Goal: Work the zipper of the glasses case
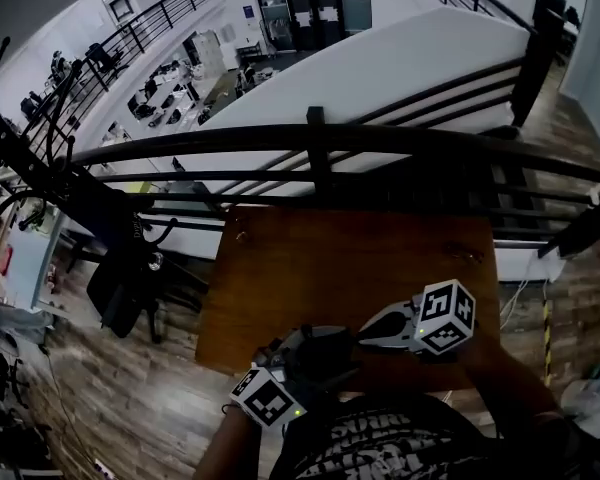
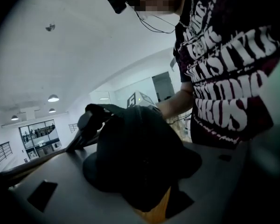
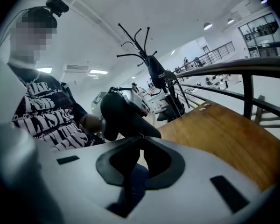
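By the railing (image 1: 310,138), at the table's (image 1: 330,258) near edge, we clamp the case (image 2: 135,157) in our left gripper's (image 1: 298,355) wide-spread jaws to steady it, while our right gripper (image 1: 368,336), pinched almost together, nips what looks like the zipper pull (image 3: 140,136), ready to drag.

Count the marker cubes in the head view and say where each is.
2. The left cube sits low, left of centre, beside the glasses case. The right cube sits higher, over the table's near right part. None seems hidden.
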`<state>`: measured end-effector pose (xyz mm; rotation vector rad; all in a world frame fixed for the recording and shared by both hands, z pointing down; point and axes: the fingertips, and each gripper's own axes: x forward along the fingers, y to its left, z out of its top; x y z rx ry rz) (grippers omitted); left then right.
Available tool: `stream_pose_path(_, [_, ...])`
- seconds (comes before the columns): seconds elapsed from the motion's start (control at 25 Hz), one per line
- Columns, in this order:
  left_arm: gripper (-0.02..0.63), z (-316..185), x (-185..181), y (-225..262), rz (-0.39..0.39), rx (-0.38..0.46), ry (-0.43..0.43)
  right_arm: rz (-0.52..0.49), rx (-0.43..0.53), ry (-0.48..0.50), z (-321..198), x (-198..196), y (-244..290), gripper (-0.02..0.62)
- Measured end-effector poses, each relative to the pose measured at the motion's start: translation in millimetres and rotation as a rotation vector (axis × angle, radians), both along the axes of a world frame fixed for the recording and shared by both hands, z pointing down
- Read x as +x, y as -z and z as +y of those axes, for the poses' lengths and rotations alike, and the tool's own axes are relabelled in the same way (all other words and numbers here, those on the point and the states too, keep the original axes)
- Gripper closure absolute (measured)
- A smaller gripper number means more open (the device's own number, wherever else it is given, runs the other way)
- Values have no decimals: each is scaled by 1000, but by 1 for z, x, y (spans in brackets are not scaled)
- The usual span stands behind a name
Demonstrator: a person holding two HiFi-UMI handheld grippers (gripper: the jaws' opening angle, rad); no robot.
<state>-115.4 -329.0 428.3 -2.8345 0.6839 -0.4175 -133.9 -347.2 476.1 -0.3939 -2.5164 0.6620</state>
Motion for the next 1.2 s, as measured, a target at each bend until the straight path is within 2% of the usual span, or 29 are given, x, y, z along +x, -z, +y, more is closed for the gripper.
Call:
stream_pose_path(0.24, [348,-1,-37,40,106,27,-96,34,-35,-89,-12,-39,-23,575])
stream_pose_path(0.32, [348,-1,-49,47,111,30,-123,32,-56,-103,-9,-54,-25,575])
stream_pose_path(0.68, [348,-1,-81,49,222,-4,-198,-17,-141,-127,6,-110,-35,574])
stream_pose_path(0.76, [348,-4,-90,47,265,-32,-188,-59,-194,-147,7,-118,-35,575])
stream_pose_path(0.88, [348,-10,-102,51,394,-99,-143,-167,-338,-199,8,-127,-33,574])
stream_pose_path(0.96, [348,-13,-101,48,390,-89,-155,-199,-381,-252,6,-126,-36,574])
stream_pose_path(1.08, [348,-21,-94,29,377,-103,-153,-130,-313,-337,0,-115,-61,574])
stream_pose_path(1.2, [348,-39,-88,-7,382,-197,-103,92,-151,-393,-2,-89,-109,574])
